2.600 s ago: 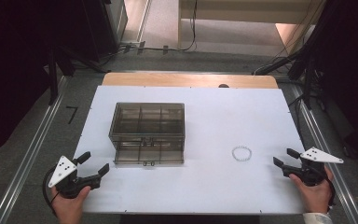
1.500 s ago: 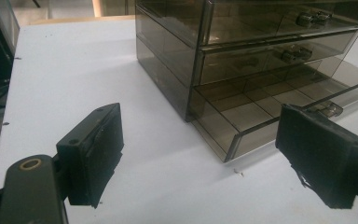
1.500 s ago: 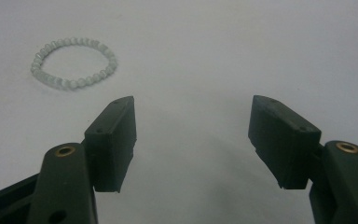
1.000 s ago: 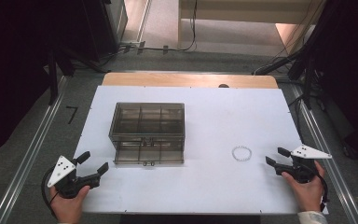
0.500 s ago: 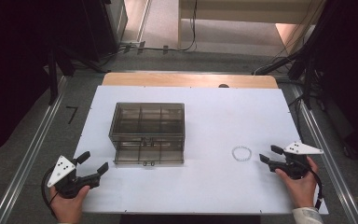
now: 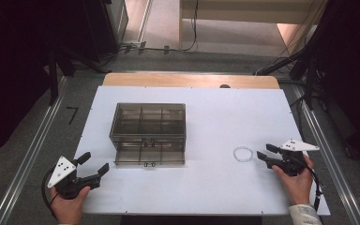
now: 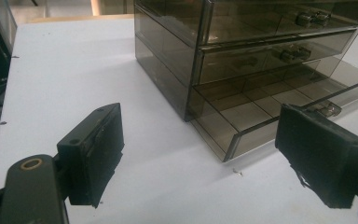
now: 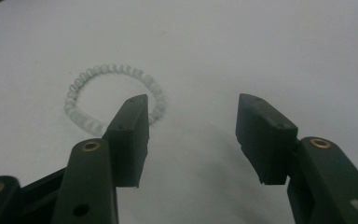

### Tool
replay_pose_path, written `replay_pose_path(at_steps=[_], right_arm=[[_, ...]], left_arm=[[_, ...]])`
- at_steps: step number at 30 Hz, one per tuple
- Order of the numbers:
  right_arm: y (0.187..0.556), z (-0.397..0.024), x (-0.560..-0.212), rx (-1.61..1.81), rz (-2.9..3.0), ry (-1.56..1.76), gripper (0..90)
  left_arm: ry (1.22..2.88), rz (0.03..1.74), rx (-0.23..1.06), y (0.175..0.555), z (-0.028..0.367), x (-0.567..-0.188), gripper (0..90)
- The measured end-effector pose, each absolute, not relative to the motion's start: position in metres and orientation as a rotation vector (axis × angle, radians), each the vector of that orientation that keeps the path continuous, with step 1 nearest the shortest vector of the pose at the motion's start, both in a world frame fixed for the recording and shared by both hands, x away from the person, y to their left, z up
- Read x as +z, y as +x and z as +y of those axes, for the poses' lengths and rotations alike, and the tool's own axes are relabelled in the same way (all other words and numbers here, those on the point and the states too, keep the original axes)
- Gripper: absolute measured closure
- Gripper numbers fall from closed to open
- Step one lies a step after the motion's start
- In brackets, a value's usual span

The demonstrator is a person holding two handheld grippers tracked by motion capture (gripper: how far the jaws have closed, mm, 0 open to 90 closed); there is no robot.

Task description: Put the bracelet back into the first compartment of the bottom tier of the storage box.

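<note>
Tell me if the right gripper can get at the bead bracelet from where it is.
Probably yes. The right gripper, jaws open and just closing with nothing between them, sits beside the bead bracelet on the white table, nothing between them.

Each gripper, left gripper [image 6: 93, 164] and right gripper [image 6: 264, 152], has a black body, two blocky black jaws with brass-ringed holes, a grey three-cornered plate with dark dots, and a trailing black cable. The right wrist wears a light sleeve [image 6: 304, 214].

Bracelet [image 6: 243, 153] right of drawer box [image 6: 148, 133] — apart
</note>
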State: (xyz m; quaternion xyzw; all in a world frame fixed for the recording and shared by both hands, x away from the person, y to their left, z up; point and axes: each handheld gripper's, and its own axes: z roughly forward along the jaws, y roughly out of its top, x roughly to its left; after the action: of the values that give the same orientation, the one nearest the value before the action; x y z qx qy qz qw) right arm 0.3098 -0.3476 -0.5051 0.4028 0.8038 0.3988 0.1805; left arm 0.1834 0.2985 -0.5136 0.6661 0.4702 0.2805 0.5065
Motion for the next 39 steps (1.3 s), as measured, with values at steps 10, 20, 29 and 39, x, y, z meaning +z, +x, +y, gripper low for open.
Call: replay_pose_path(at_steps=[10, 20, 29, 39], right_arm=[[0.319, -0.33, -0.506, 1.108, 2.305, 1.148, 55.2], [0.325, -0.32, -0.507, 1.087, 2.337, 1.167, 64.7], [0.328, -0.313, -0.508, 1.036, 2.342, 1.156, 71.9], [0.326, -0.31, -0.508, 1.023, 2.35, 1.131, 79.9]], left_arm=[[1.601, 1.135, 0.669, 0.183, 0.299, -0.513, 16.2], [1.599, 1.136, 0.671, 0.183, 0.299, -0.514, 16.2], [1.6, 1.135, 0.668, 0.183, 0.299, -0.514, 16.2], [1.606, 1.135, 0.67, 0.183, 0.299, -0.514, 16.2]])
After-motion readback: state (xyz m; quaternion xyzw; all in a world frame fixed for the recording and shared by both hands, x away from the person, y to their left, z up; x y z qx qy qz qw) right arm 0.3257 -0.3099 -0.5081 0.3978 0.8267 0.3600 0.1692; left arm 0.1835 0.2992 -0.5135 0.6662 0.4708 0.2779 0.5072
